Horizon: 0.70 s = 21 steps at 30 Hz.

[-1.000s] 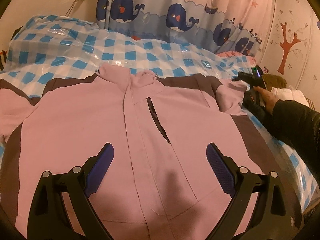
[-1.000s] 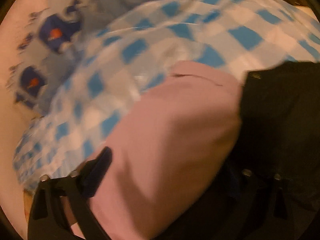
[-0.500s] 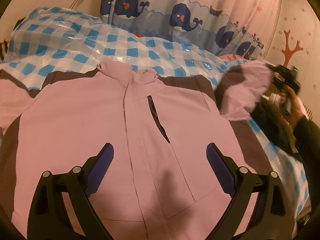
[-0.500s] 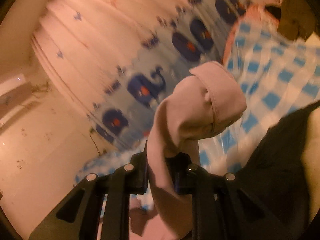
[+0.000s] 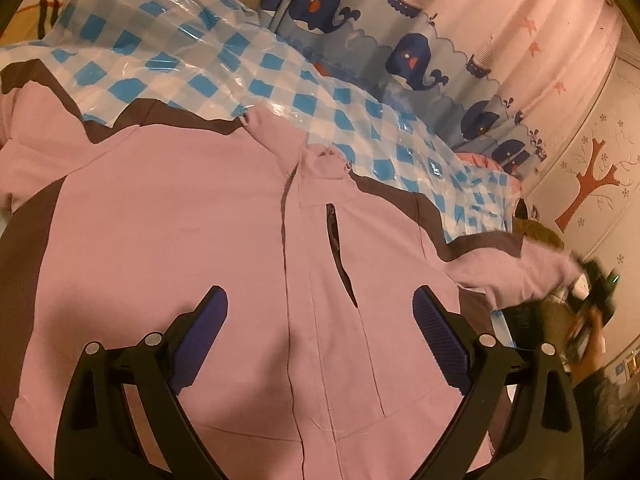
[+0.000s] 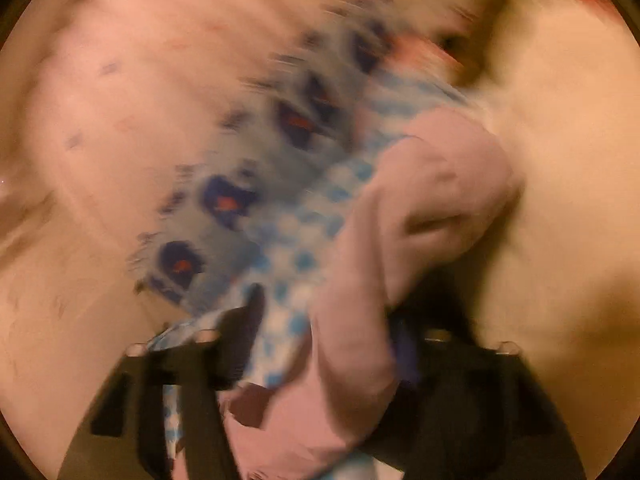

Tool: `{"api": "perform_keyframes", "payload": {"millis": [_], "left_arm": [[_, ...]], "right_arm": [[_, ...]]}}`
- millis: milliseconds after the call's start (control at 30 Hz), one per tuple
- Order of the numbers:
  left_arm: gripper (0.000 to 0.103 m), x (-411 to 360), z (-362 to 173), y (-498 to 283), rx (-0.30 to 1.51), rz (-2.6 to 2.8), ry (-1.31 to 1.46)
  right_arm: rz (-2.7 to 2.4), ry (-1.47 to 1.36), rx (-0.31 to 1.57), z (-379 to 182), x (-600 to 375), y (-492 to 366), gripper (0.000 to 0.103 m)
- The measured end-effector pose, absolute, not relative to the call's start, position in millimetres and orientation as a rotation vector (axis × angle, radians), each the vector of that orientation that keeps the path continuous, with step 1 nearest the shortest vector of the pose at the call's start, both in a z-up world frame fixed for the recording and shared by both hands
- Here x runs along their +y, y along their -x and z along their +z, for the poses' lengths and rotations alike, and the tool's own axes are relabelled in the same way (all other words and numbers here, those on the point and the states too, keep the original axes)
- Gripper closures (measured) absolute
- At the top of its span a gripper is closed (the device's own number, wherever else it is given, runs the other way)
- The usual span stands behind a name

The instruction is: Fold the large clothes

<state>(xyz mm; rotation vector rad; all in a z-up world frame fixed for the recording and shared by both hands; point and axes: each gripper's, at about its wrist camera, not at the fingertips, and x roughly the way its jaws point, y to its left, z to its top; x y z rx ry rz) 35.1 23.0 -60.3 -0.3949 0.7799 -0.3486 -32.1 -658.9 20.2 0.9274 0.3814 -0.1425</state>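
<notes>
A large pink jacket (image 5: 200, 240) with dark brown shoulder panels lies front up on the bed, zip shut, collar towards the curtain. My left gripper (image 5: 320, 332) hovers open over its chest, with nothing between the blue pads. The jacket's right sleeve (image 5: 520, 272) stretches out to the right, its cuff at my right gripper (image 5: 592, 288), which a hand holds. In the blurred right wrist view the pink cuff (image 6: 420, 208) hangs between the fingers of the right gripper (image 6: 326, 332). Its jaws are opening, and the left finger (image 6: 248, 320) stands apart from the cloth.
A blue-and-white checked plastic sheet (image 5: 200, 64) covers the bed under the jacket. Behind it hangs a whale-print curtain (image 5: 400, 40). A wall with a tree sticker (image 5: 592, 184) stands at the right, with a brownish bundle (image 5: 536, 232) below it.
The right gripper shut on the sleeve cuff, lifted it off the bed and swung it out to the right; its jaws have now parted. The left view has rolled and shifted a little.
</notes>
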Motion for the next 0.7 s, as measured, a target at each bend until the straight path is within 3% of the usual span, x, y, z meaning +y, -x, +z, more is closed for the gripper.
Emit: {"api": "perform_keyframes", "payload": {"millis": [167,300,400,433,467,500,700], "left_arm": [[0.013,23,-62,-38,0.776,-0.34,0.391],[0.013,23,-63,-37,0.775,-0.34,0.392],[0.013,23,-63,-36,0.773,-0.338,0.389],[0.013,24,-63,-37,0.771,-0.336,0.39],[0.013,25,-62,-37,0.766,-0.332,0.394],[0.013,27,-61,-37,0.762,-0.33,0.398],[0.013,66,-40,-37,0.654,-0.265,0.476]], "right_arm": [[-0.177,-0.911,0.429,22,-660,35,0.044],[-0.156,-1.043,0.4,13,-658,33,0.032],[-0.142,-1.064,0.377,5,-666,14,0.033],[-0.128,-1.076,0.369,4,-671,6,0.042],[-0.134,-1.071,0.376,6,-673,0,0.073],[-0.136,-1.061,0.37,10,-673,-3,0.084],[-0.026,-0.801,0.296,108,-603,-24,0.088]]}}
